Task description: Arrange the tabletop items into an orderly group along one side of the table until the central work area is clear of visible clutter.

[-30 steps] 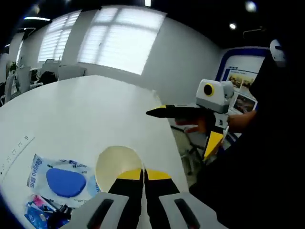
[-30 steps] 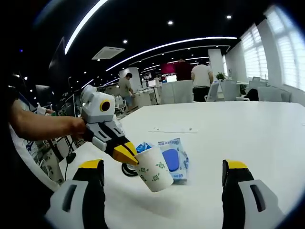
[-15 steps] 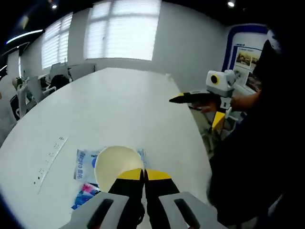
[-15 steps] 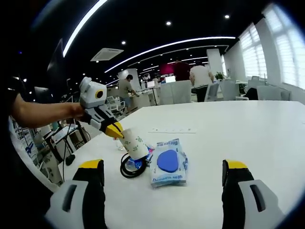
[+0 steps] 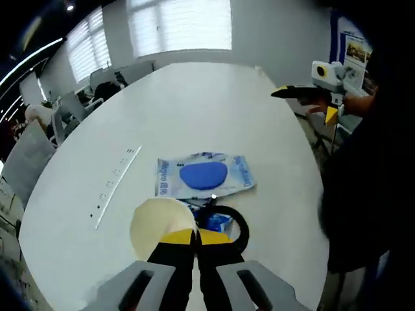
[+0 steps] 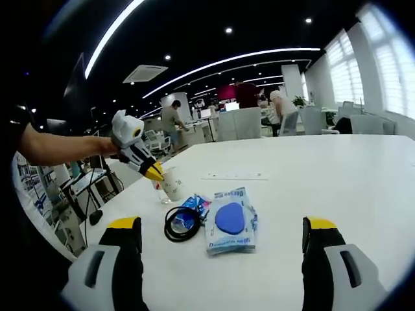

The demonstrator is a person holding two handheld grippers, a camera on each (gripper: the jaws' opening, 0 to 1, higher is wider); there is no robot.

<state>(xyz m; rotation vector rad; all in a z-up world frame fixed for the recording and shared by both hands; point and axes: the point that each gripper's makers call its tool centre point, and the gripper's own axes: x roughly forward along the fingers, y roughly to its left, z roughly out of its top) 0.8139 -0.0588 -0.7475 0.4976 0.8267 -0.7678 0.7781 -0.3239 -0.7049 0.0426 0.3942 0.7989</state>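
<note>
My left gripper (image 5: 195,236) is shut on the rim of a white paper cup (image 5: 161,223); in the right gripper view that cup (image 6: 172,184) hangs just above the table's far left part under the left gripper (image 6: 155,172). On the white table (image 5: 194,110) lie a wipes packet with a blue oval lid (image 5: 202,174), a coiled black cable (image 5: 233,223) and a small blue packet (image 5: 217,223) inside the coil. The right gripper view has the same packet (image 6: 229,220) and cable (image 6: 181,224). My right gripper (image 6: 217,259) is open, with nothing between its jaws, and it also appears far off (image 5: 305,92).
A thin strip with markings (image 5: 115,184) lies on the table left of the packet. Office chairs (image 5: 78,103) and desks stand beyond the table's far edge. A person's arm (image 6: 58,152) holds the left gripper. People stand in the office background (image 6: 259,103).
The left gripper has carried the cup away from the packet toward the table's far left and lower. The right gripper has held still.
</note>
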